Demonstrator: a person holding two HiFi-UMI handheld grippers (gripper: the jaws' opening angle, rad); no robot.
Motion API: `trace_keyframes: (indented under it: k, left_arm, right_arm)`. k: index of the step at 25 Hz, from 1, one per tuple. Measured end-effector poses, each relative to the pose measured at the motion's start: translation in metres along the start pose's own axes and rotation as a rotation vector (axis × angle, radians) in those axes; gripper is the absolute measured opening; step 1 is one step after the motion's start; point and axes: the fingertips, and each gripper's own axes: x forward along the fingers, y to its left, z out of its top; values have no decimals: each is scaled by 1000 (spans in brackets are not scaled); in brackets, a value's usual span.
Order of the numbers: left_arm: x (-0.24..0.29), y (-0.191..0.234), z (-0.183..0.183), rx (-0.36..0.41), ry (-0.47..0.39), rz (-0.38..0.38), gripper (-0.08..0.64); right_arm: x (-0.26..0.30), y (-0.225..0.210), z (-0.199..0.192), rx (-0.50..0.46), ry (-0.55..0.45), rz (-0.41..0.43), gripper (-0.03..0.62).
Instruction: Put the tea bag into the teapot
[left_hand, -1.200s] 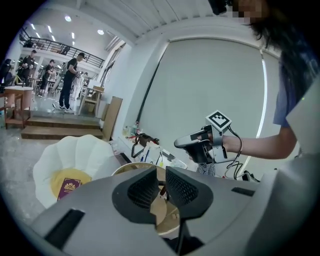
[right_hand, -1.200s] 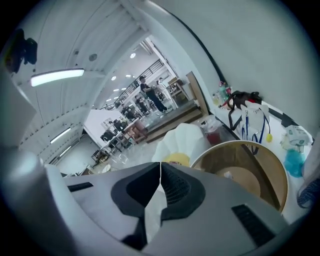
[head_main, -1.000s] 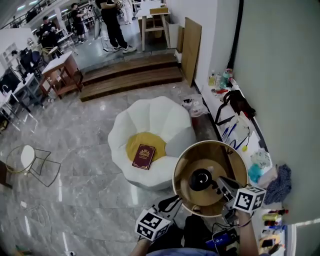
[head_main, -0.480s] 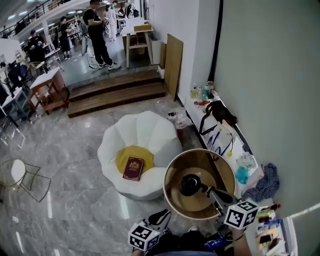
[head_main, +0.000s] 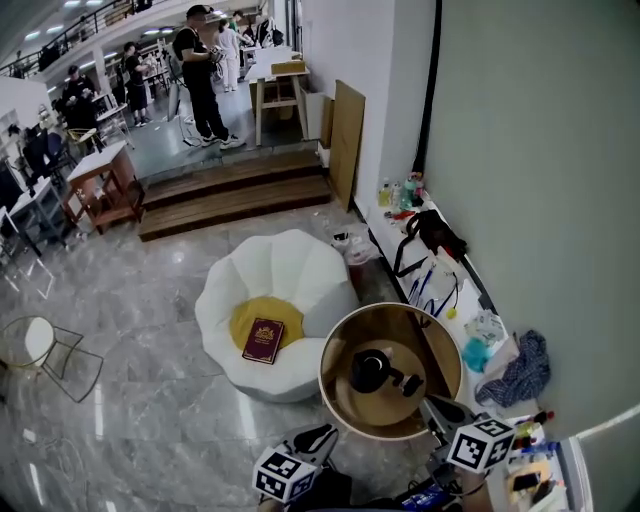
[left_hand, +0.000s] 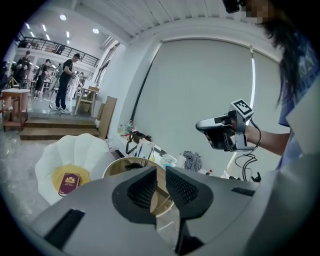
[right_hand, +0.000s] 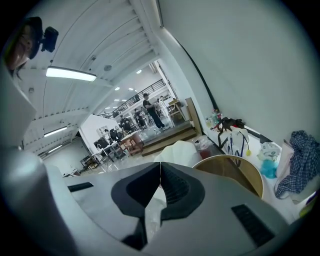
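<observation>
A black teapot (head_main: 372, 370) stands in the middle of a round wooden table (head_main: 340, 400); in the left gripper view the teapot (left_hand: 134, 166) shows as a dark shape on the table (left_hand: 116, 167). My right gripper (head_main: 432, 405) hovers at the table's near right edge, short of the teapot, with its jaws shut (right_hand: 160, 176). Something white shows in the gap behind its pads; I cannot tell what it is. My left gripper (head_main: 322, 436) hangs off the table's near left edge, its jaws (left_hand: 161, 175) a narrow slit apart with nothing between them. I cannot make out a tea bag.
A white petal-shaped seat (head_main: 290, 280) with a yellow cushion and a red book (head_main: 262, 340) stands left of the table. A ledge along the right wall holds bottles, a black bag (head_main: 432, 232) and a blue cloth (head_main: 522, 365). Wooden steps (head_main: 235, 195) and people stand beyond.
The view has drawn back, so table and teapot sit further left in the picture. The right gripper now stands farther from the teapot than before. Both grippers sit lower in frame.
</observation>
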Motion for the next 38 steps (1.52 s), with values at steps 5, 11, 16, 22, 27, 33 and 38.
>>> trace_keyframes:
  k: [5, 11, 16, 22, 27, 33, 38]
  left_arm:
    - [6, -58, 21, 84, -34, -34, 52]
    - [2, -137, -3, 117, -28, -62, 52]
    - [1, -189, -32, 121, 5, -81, 52]
    - [-1, -233, -38, 164, -16, -98, 52]
    - [-8, -256, -43, 182, -26, -97, 52]
    - [-12, -271, -47, 198, -35, -88, 52]
    - [-20, -277, -43, 213, -52, -81, 52]
  right_arm:
    - [-48, -11, -21, 27, -18, 10, 17]
    - [-113, -29, -52, 53, -55, -5, 17]
    - [-168, -41, -74, 55, -81, -28, 17]
    - [-212, -52, -95, 53, -103, -48, 17]
    - [-233, -49, -101, 1, -107, -52, 15]
    - [-248, -53, -106, -9, -117, -52, 15]
    - [-261, -56, -99, -23, -143, -70, 15]
